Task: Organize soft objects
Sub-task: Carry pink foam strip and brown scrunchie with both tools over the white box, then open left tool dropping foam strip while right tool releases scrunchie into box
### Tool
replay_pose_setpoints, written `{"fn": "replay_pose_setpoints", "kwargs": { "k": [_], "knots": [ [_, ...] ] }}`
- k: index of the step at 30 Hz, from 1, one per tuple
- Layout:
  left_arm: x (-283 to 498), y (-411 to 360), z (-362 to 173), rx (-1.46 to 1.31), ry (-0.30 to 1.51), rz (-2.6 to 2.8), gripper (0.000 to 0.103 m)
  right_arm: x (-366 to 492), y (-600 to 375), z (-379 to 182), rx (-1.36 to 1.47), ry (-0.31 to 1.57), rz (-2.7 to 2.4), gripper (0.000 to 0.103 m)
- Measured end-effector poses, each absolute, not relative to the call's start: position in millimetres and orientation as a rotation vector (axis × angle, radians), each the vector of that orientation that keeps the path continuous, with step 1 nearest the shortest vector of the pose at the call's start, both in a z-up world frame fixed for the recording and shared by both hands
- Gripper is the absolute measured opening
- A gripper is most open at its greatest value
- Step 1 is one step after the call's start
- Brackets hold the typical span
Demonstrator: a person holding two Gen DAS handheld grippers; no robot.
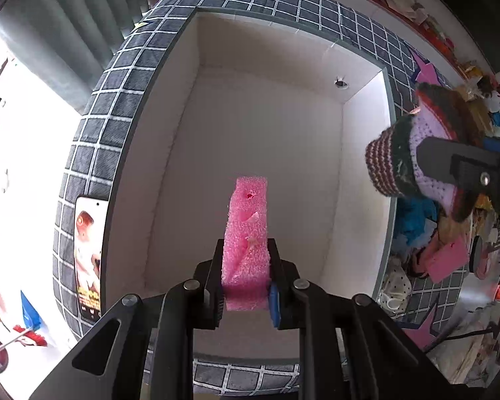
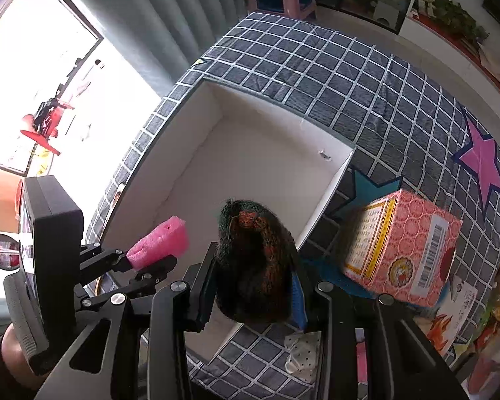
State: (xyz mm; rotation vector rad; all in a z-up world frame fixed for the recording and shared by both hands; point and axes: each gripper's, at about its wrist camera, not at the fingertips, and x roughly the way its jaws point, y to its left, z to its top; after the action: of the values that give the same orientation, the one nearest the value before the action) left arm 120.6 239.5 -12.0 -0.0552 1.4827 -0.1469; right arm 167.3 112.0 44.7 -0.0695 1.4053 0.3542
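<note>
My left gripper (image 1: 246, 260) is shut on a pink foam sponge (image 1: 249, 230) and holds it above the inside of a white open box (image 1: 260, 133). The sponge also shows in the right wrist view (image 2: 160, 243), held by the left gripper (image 2: 143, 265) over the box's left side. My right gripper (image 2: 253, 266) is shut on a dark knitted striped piece (image 2: 255, 263), held above the box's (image 2: 250, 153) near right edge. In the left wrist view the knitted piece (image 1: 413, 146) hangs beside the box's right wall, clamped by the right gripper (image 1: 450, 163).
The box sits on a table with a grey checked cloth (image 2: 366, 76) with pink and blue stars. A pink printed carton (image 2: 403, 246) stands right of the box. A phone (image 1: 88, 260) lies left of the box. A pile of soft items (image 1: 426, 250) lies at the right.
</note>
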Motion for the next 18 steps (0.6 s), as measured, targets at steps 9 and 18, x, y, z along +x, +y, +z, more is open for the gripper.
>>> {"fn": "replay_pose_setpoints", "kwargs": {
  "k": [9,18],
  "knots": [
    [140,235,-21,-0.028,1.498,-0.173,0.023,190,113,43,-0.064,1.406,0.325,0.039],
    [161,237,-30,-0.027,1.509,-0.167,0.023,207,122,40,-0.069,1.413,0.325,0.039]
  ]
}}
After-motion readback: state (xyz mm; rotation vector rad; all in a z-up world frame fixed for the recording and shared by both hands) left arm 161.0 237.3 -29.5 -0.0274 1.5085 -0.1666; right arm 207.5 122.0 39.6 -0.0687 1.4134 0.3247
